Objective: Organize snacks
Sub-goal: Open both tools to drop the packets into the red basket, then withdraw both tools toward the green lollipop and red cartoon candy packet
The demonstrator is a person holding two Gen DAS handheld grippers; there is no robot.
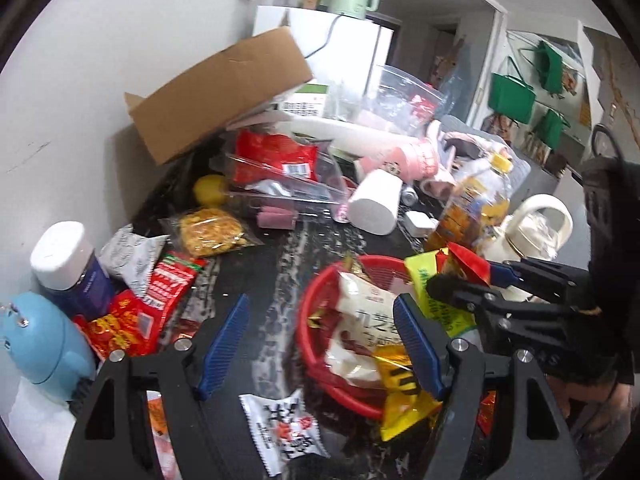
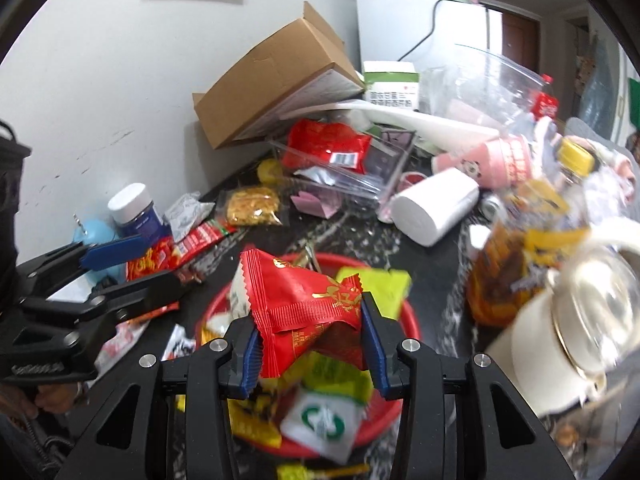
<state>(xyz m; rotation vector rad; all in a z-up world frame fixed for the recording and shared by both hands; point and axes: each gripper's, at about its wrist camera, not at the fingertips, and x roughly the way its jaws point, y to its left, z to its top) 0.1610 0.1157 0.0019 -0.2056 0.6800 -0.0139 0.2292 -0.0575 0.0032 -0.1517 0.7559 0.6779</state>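
A red basket (image 1: 314, 300) (image 2: 412, 320) holds several snack packets on the dark counter. My right gripper (image 2: 312, 346) is shut on a red snack packet (image 2: 304, 300) and holds it above the basket; it shows at the right of the left wrist view (image 1: 464, 276). My left gripper (image 1: 320, 344) is open and empty, low over the counter beside the basket, above a white packet (image 1: 284, 428). Loose packets lie at the left: red ones (image 1: 136, 308), a white one (image 1: 132, 256), a yellow one (image 1: 212, 232).
A blue-lidded jar (image 1: 68, 264) and a light blue object (image 1: 36, 344) stand at the left by the wall. Behind are a cardboard box (image 1: 220, 92), a clear tray (image 1: 288, 184), a white roll (image 1: 376, 204), a tea bottle (image 1: 476, 204) and a cream kettle (image 1: 532, 228).
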